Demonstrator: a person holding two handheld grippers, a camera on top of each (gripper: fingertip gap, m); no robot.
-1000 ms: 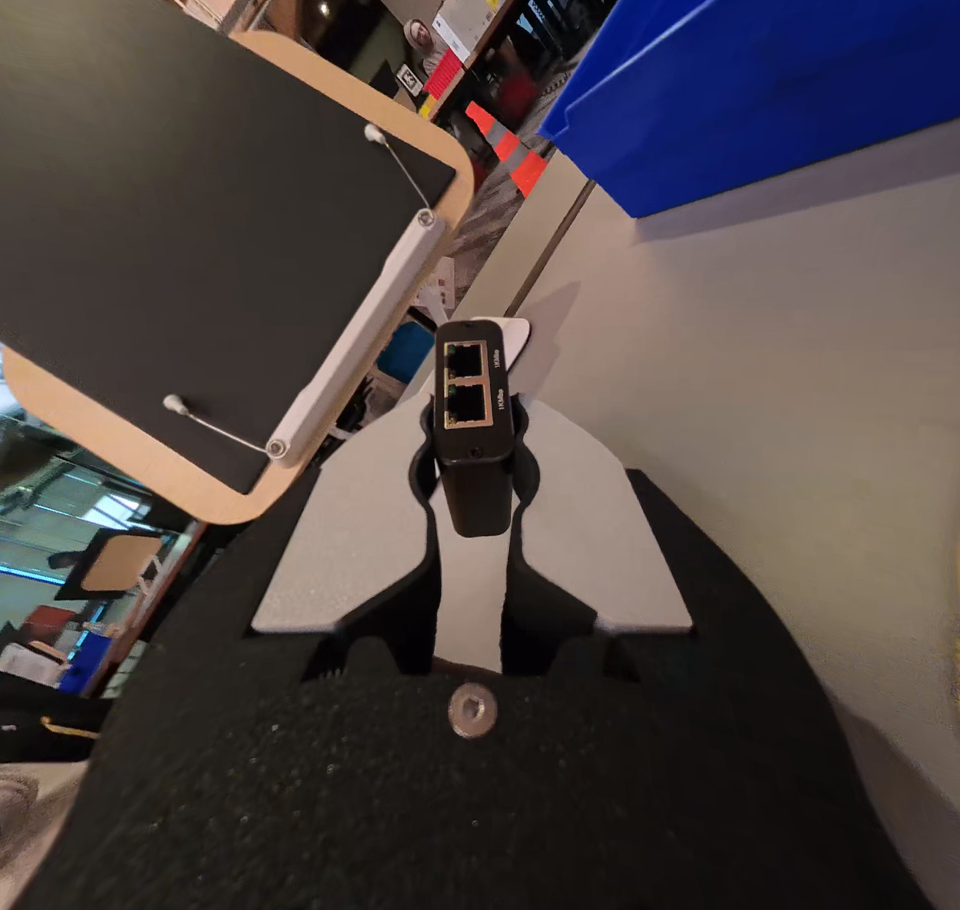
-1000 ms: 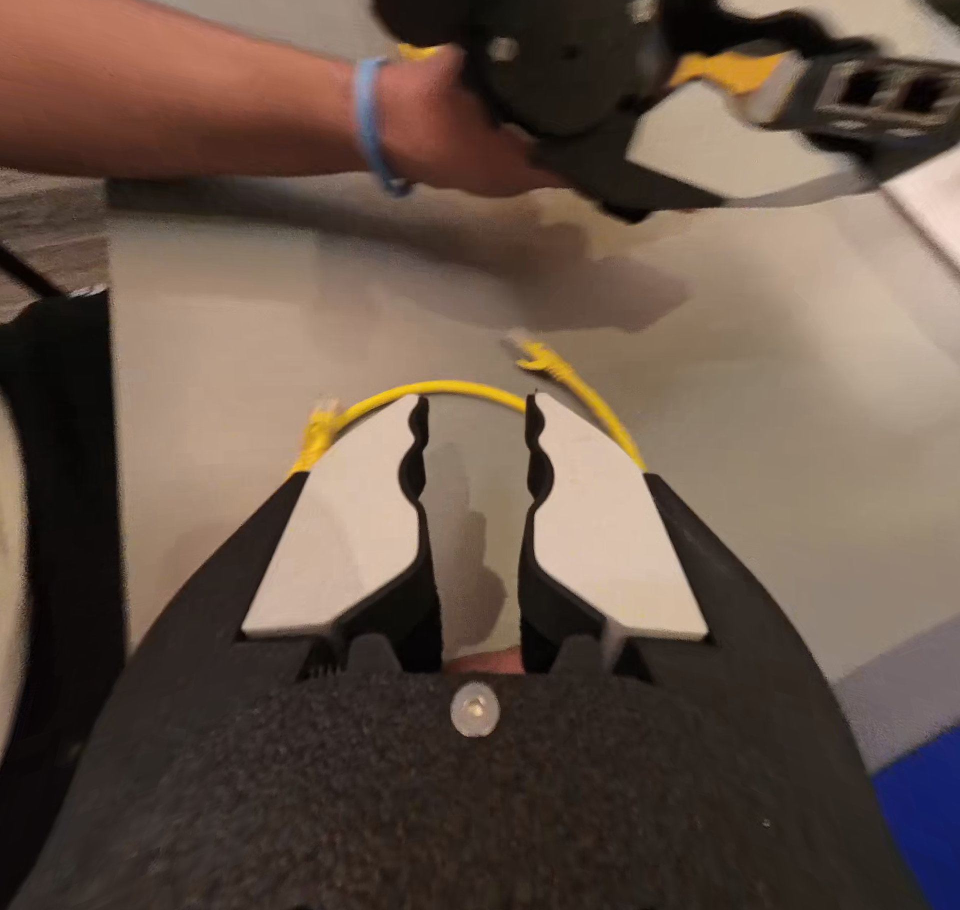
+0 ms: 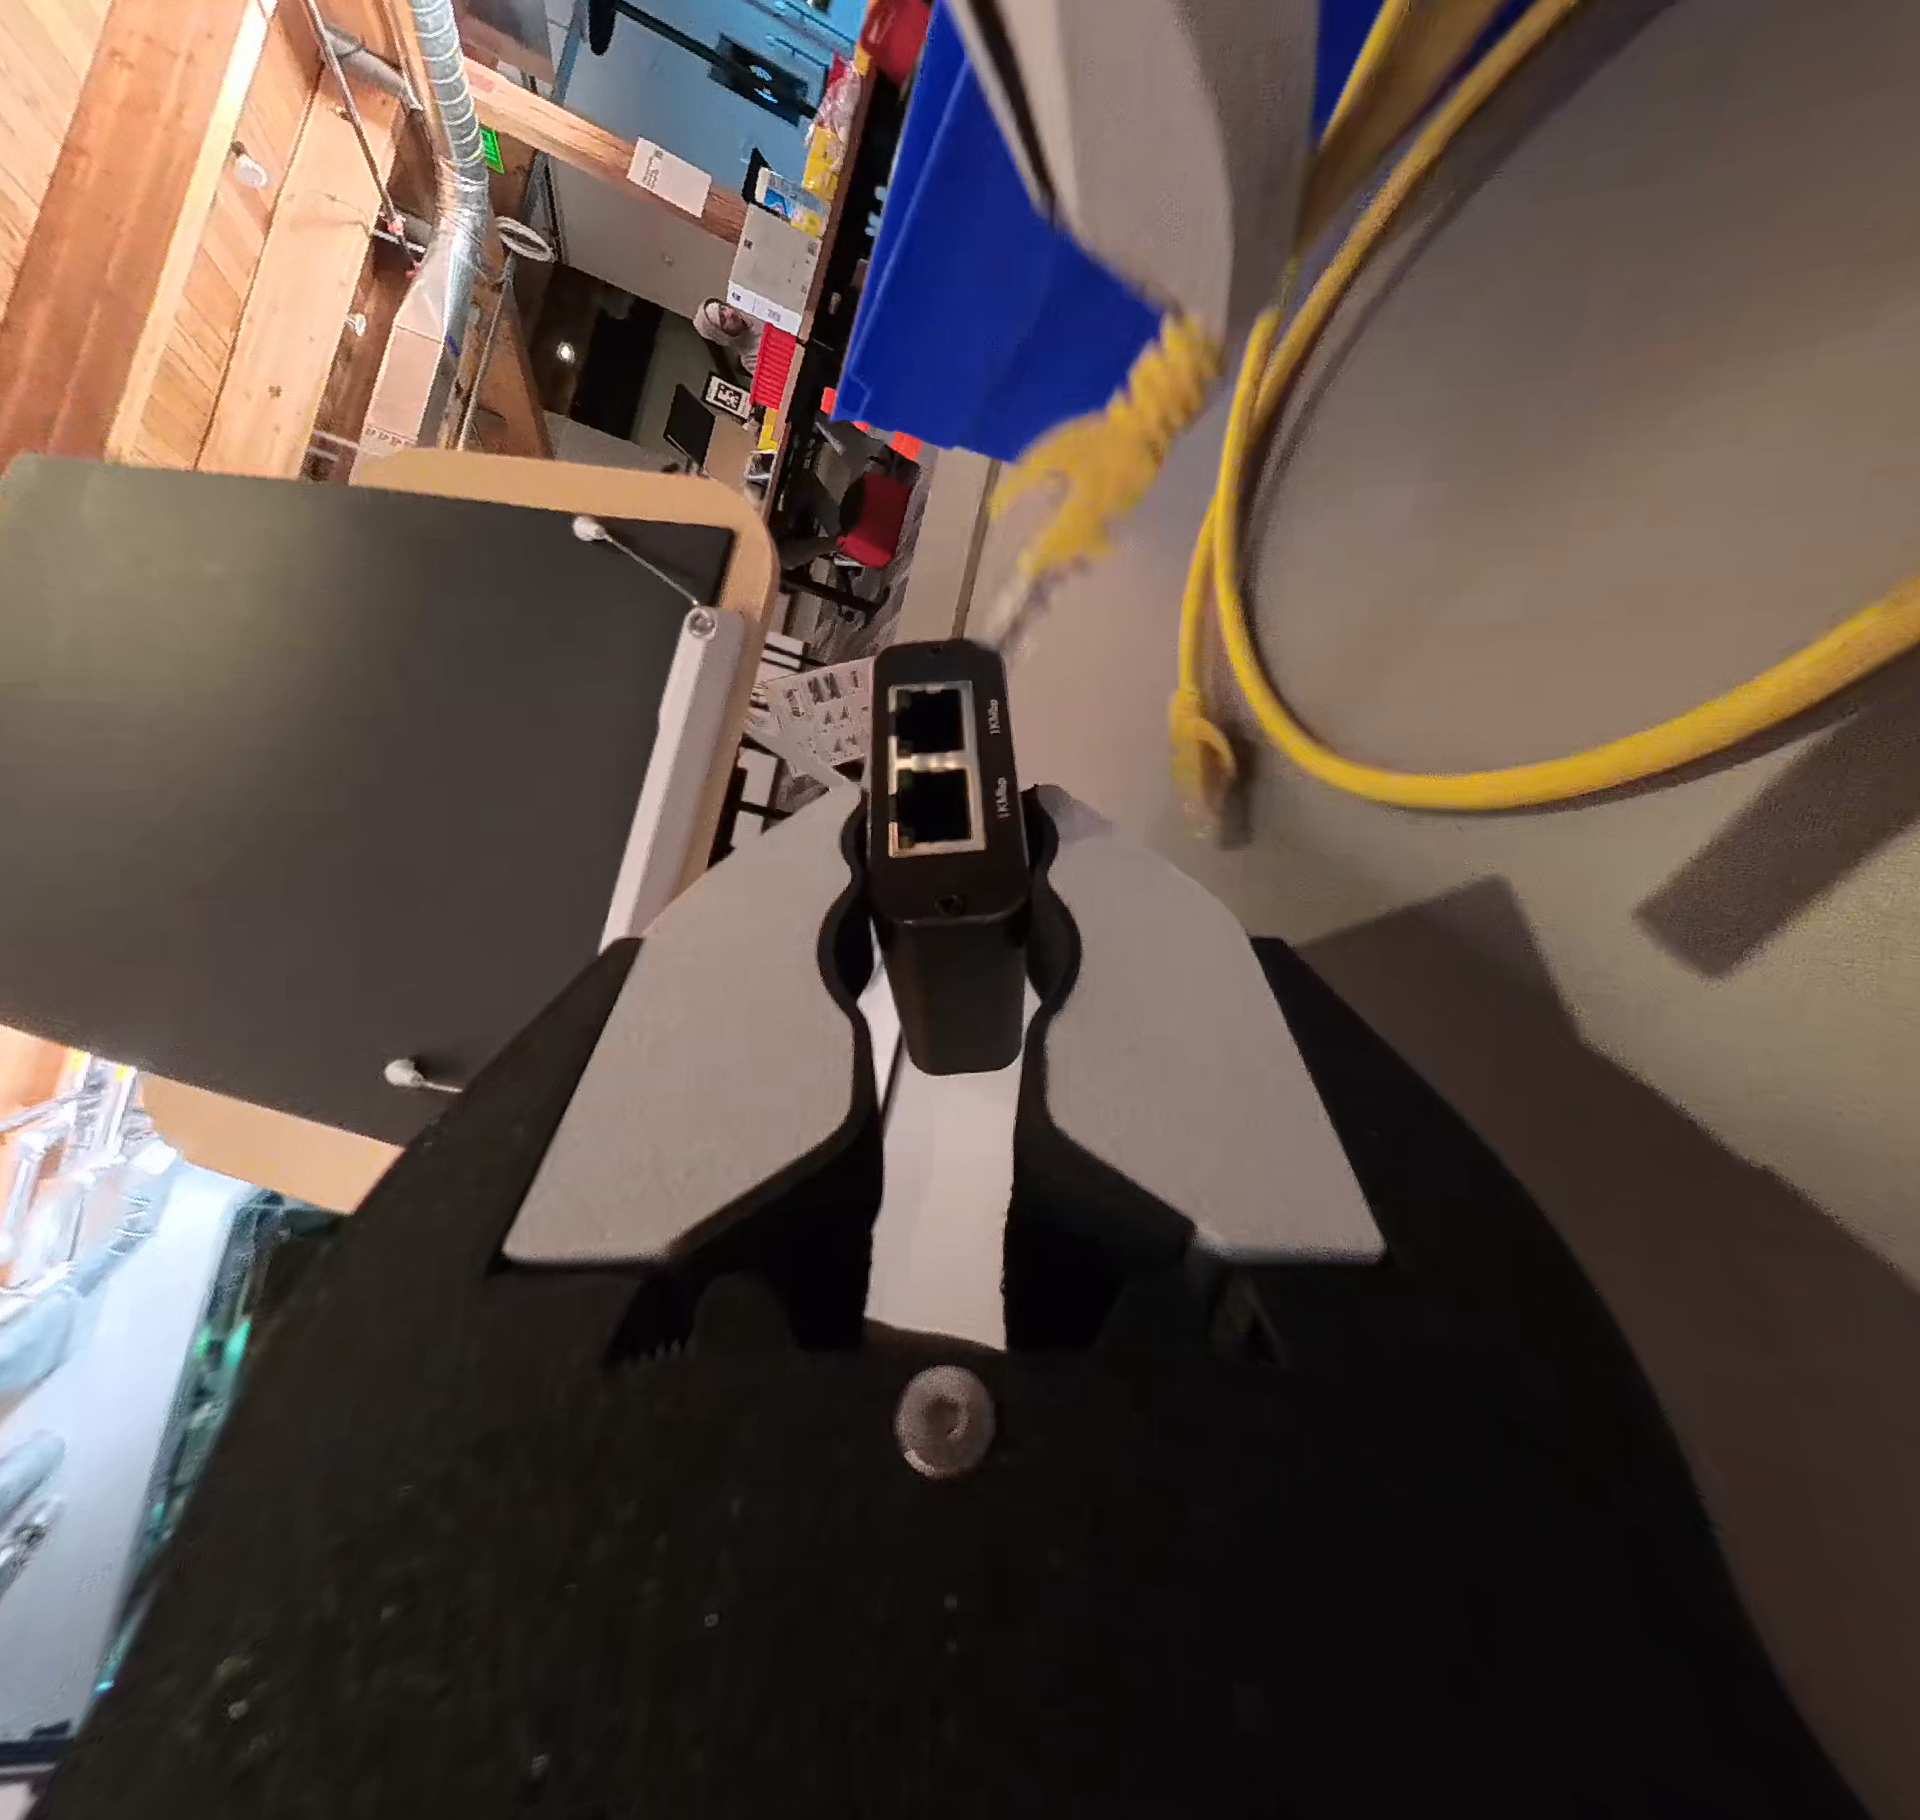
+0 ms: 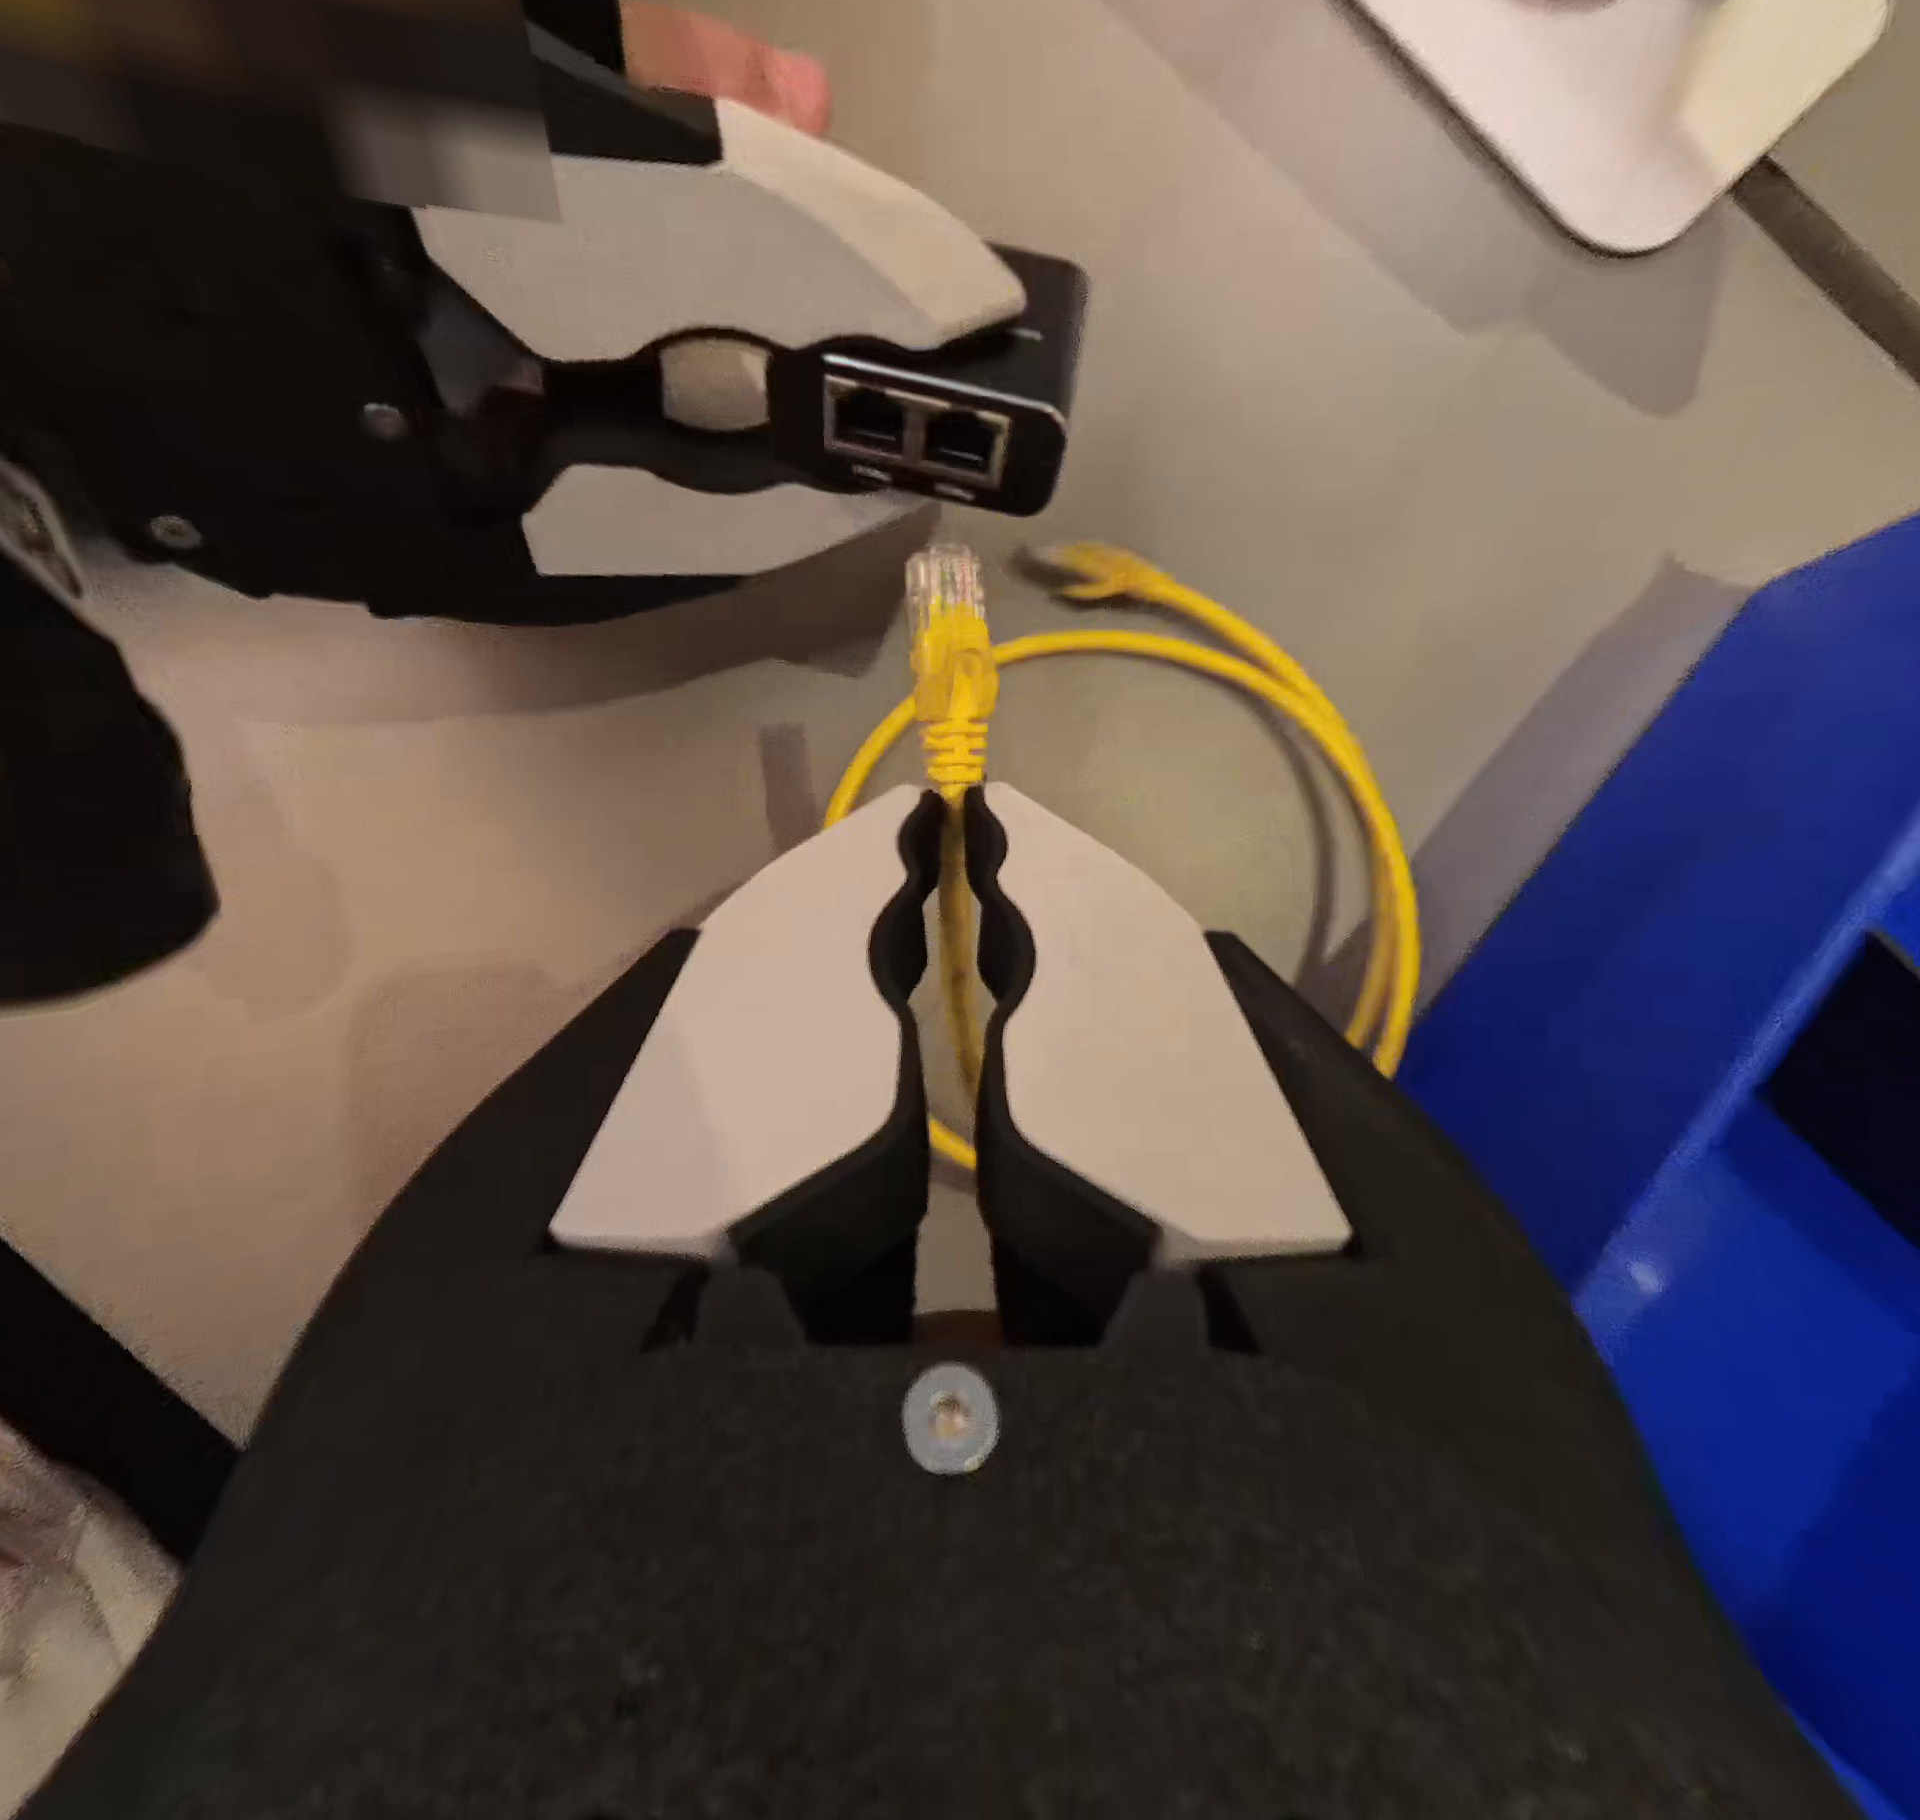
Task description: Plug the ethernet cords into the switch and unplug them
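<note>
My left gripper [image 3: 943, 820] is shut on a small black switch [image 3: 935, 783] with two empty ports and holds it above the grey table. In the right wrist view the switch [image 4: 940, 425] faces me at upper centre, ports open. My right gripper [image 4: 945, 799] is shut on a yellow ethernet cord [image 4: 1361, 814] just behind one plug [image 4: 943, 627]. That plug sticks out past the fingertips, a short way below the switch ports and apart from them. The cord's other plug [image 4: 1091, 570] lies on the table. The cord [image 3: 1455, 783] also shows in the left wrist view.
A blue bin [image 4: 1714, 1043] stands at the right, close to the cord loop. A white object [image 4: 1558, 77] lies at the far right of the table [image 4: 416, 887]. A dark board with a wooden rim [image 3: 312, 752] shows left of the switch. A hand [image 4: 727, 71] holds the left gripper. One gripper's finger ends stand about 8 centimeters off the other's.
My right gripper was open over the cord on the table; it is now shut on it with the plug lifted. The left gripper has brought the switch down close to the plug.
</note>
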